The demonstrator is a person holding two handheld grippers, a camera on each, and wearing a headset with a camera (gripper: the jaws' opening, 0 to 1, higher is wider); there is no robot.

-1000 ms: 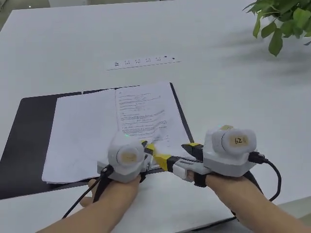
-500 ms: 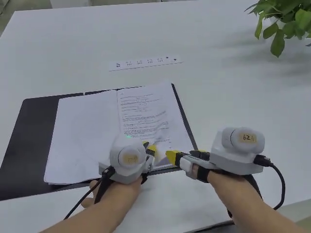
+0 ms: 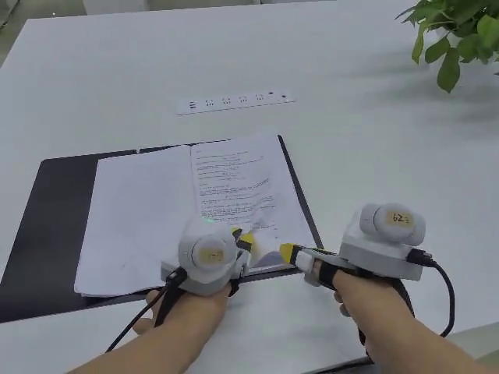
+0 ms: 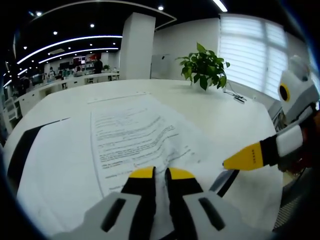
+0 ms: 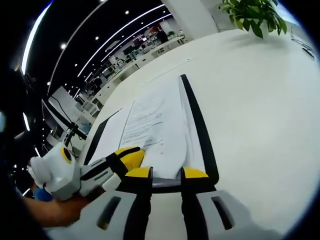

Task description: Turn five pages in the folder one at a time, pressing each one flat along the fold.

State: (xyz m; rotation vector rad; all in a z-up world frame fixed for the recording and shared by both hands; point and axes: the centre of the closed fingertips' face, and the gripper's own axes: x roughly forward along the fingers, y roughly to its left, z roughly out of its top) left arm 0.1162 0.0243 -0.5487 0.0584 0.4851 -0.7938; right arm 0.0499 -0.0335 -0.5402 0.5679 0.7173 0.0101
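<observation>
Page (image 3: 234,187) edge under left tool (image 3: 243,241) — right tool (image 3: 287,252) beside.

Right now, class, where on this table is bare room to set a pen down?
Bare table lies right of the folder, out towards the plant, and between the folder and the power strip. Crowded: the folder's near right corner, where the left gripper and right gripper sit close.

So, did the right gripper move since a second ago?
Yes. The right gripper slid right, back across the printed page toward the right edge of the folder.
</observation>
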